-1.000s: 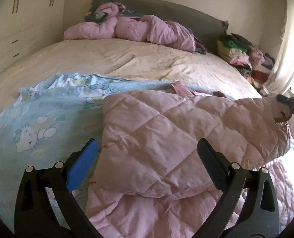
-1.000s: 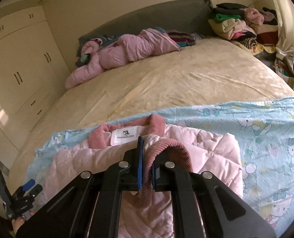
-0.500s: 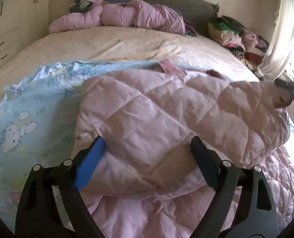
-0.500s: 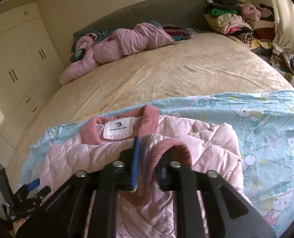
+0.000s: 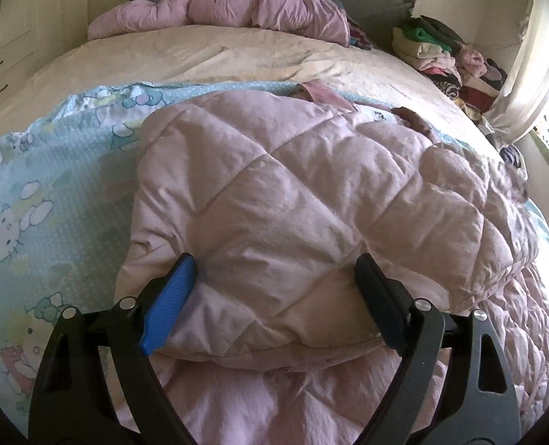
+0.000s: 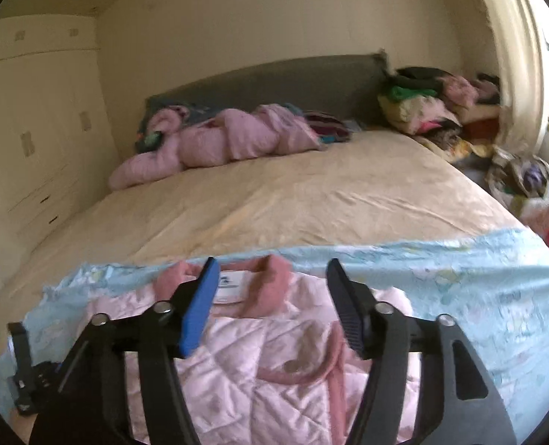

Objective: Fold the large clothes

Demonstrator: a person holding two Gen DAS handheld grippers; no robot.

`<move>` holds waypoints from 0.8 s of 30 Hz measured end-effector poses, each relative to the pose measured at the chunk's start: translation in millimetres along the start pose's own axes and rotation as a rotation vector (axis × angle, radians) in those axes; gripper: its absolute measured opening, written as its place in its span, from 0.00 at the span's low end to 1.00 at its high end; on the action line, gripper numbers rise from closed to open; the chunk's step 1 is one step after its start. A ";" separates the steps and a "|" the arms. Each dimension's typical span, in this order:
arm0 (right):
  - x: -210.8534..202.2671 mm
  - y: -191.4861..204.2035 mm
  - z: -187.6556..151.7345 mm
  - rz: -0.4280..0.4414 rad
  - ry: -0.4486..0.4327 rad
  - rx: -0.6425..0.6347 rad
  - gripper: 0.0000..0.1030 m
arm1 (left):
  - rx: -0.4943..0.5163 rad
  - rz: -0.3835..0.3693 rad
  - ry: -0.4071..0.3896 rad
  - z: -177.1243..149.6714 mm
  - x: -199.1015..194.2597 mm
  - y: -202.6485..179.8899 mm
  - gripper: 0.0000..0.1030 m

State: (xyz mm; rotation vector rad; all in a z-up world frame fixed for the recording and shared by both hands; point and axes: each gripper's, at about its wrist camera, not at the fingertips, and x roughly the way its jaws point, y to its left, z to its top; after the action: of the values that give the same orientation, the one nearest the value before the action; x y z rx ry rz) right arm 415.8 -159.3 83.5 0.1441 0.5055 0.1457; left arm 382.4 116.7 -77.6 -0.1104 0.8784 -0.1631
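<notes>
Left wrist: sleeve folded in, right gripper just let go.
Left wrist view: the left gripper [image 5: 274, 296] sits wide apart, its fingers straddling the folded edge of the pink quilted jacket [image 5: 293, 193] lying on the Hello Kitty sheet [image 5: 33, 200]; it has pushed closer.
Right wrist view: the right gripper [image 6: 270, 304], clamped on the ribbed cuff [image 6: 311, 367] half a second ago, now gapes over the collar [image 6: 267, 278]; that fold seems placed.
</notes>
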 end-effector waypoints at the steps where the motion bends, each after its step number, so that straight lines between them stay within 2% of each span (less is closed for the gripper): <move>1: 2.0 5.9 0.0 0.013 0.013 -0.019 0.65 | 0.000 0.001 0.001 -0.5 0.3 -0.5 0.78; 5: 21.1 39.7 -9.5 0.054 0.101 -0.116 0.75 | 0.000 0.001 0.001 -0.5 0.7 -0.5 0.78; 9: 54.1 62.3 -29.0 0.054 0.232 -0.154 0.76 | -0.001 -0.001 0.002 -0.8 0.5 -0.6 0.78; 14: 83.6 77.4 -56.6 0.062 0.350 -0.179 0.76 | -0.002 -0.002 0.002 -0.4 0.6 -0.8 0.78; 21: 122.5 70.1 -91.8 0.053 0.507 -0.144 0.81 | 0.001 -0.003 0.003 0.0 0.9 -2.0 0.78; 24: 130.6 69.0 -105.7 0.045 0.507 -0.136 0.83 | 0.008 0.003 0.004 -0.9 0.2 -4.3 0.78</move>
State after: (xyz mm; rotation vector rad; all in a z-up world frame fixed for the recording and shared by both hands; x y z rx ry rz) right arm 469.7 -58.2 -57.5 -0.0177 0.9947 0.2627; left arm 381.4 112.5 -77.6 -0.1013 0.8813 -0.1645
